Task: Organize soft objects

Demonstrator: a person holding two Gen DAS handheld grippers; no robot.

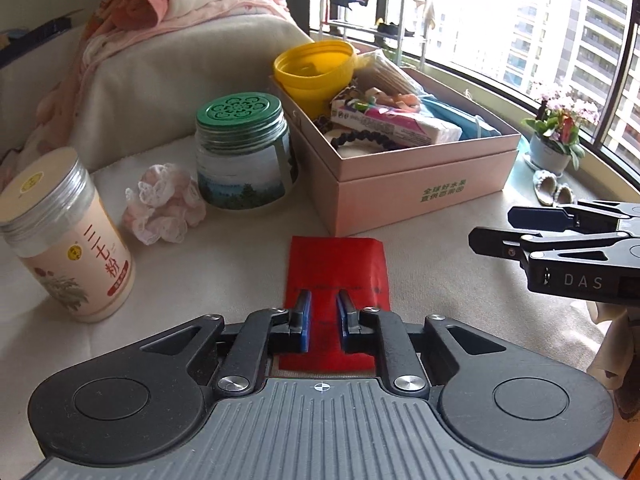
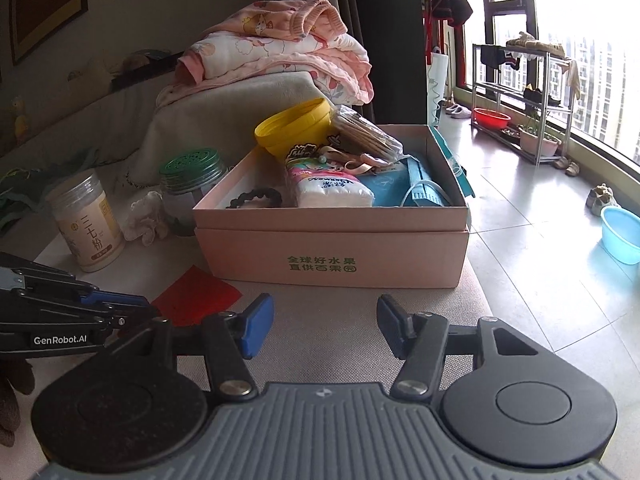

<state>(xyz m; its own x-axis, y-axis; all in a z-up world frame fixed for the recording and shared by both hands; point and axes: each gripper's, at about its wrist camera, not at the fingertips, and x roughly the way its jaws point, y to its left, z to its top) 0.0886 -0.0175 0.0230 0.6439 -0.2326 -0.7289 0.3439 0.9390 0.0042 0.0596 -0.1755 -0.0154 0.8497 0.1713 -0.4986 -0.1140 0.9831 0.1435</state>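
Note:
A red envelope [image 1: 336,276] lies flat on the beige cushion in front of a pink box [image 1: 412,184]. My left gripper [image 1: 323,312] hovers low over the envelope's near half, jaws a narrow gap apart, nothing held. A pink lace scrunchie [image 1: 162,202] lies left of the box beside a green-lidded jar [image 1: 244,152]. The box [image 2: 332,252] holds a tissue pack [image 2: 332,192], a black hair tie [image 2: 256,196], a blue mask and a yellow lid. My right gripper [image 2: 326,320] is open and empty in front of the box, to the right of the envelope [image 2: 196,300].
A tin with a silver lid [image 1: 64,236] stands at the left. Folded pink blankets [image 2: 276,56] sit on a grey cushion behind. The cushion edge drops to a tiled floor [image 2: 540,240] on the right, with a blue basin [image 2: 622,232] and a plant pot [image 1: 554,136].

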